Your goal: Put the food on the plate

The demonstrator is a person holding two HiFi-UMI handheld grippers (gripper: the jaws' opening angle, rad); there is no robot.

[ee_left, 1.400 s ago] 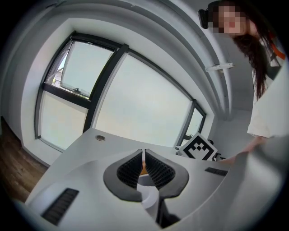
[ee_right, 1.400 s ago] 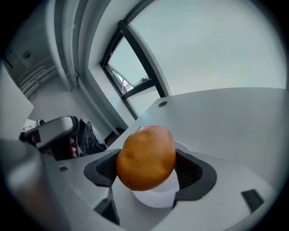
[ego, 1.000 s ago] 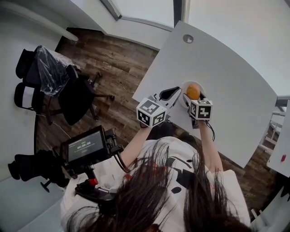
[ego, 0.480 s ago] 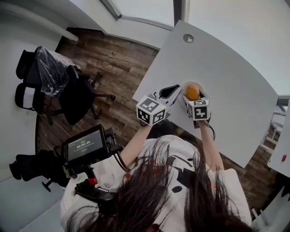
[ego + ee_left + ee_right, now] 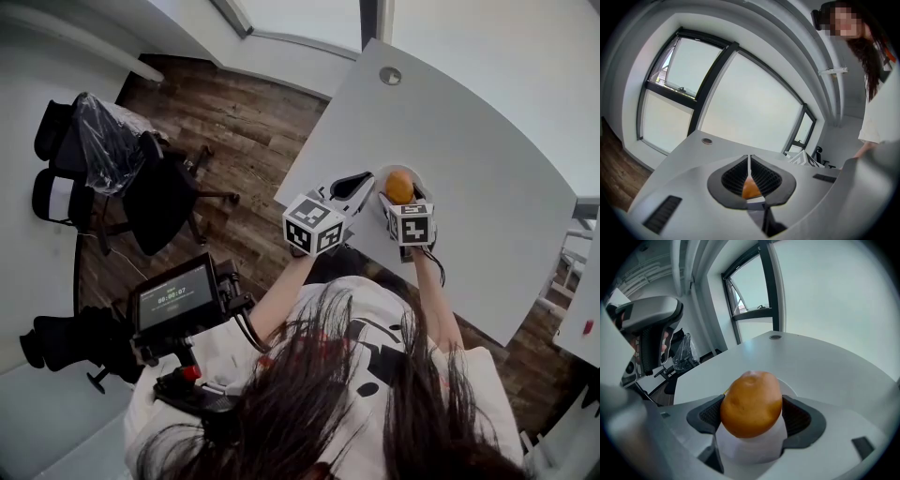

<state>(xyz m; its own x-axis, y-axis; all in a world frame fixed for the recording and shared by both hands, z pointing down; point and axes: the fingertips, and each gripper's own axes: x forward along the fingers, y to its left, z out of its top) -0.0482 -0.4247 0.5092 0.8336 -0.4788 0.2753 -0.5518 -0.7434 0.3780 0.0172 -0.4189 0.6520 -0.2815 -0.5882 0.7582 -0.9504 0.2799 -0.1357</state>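
White bench: R gripper jaws clamp orange food over plate; L gripper jaws clenched, empty.

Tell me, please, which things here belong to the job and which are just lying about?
Job: orange food, held in the right gripper; white plate beneath it.
Lying about: office chairs; screen on a stand; left gripper, shut and empty.

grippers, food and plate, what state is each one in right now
left gripper: jaws shut, nothing held
right gripper: shut on the orange food
orange food: clamped between the right jaws, over the plate; contact with it unclear
plate: white, upright on the table, under the food
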